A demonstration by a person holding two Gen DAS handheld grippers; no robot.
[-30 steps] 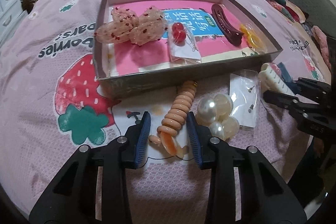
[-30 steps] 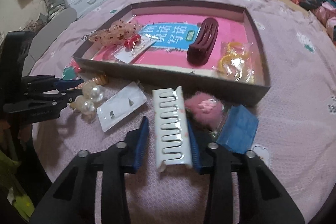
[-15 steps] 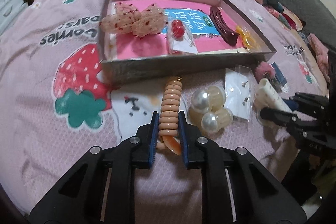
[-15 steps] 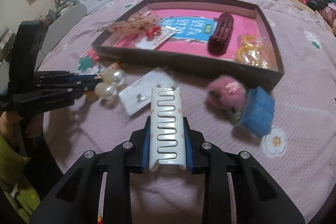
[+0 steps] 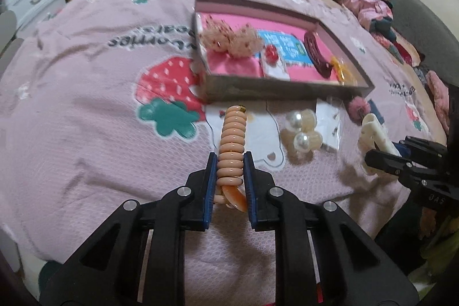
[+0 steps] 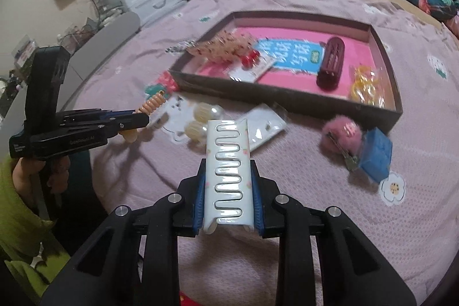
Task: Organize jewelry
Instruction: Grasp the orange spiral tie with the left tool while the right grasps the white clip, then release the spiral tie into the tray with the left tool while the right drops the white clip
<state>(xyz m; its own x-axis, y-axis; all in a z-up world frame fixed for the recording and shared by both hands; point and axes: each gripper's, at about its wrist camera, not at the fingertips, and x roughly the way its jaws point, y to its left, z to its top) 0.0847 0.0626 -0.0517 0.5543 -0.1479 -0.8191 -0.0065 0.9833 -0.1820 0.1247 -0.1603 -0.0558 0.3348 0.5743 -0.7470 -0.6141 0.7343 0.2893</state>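
The left gripper is clamped on the near end of a peach coil hair tie, whose long axis runs straight out toward 12 o'clock; the right gripper is clamped across a white hair claw, also lying lengthwise along its fingers. Both pieces seem lifted just clear of the bedspread, though the blur leaves that uncertain. Beyond the coil's far tip, at about 1 o'clock from the left fingers, stands the tray, its near wall crosswise to the coil; from the right fingers it lies at 12 to 1 o'clock, farther off; so the left hand is probably nearer. Loose between are the pearl clips, an earring card and a pink pompom.
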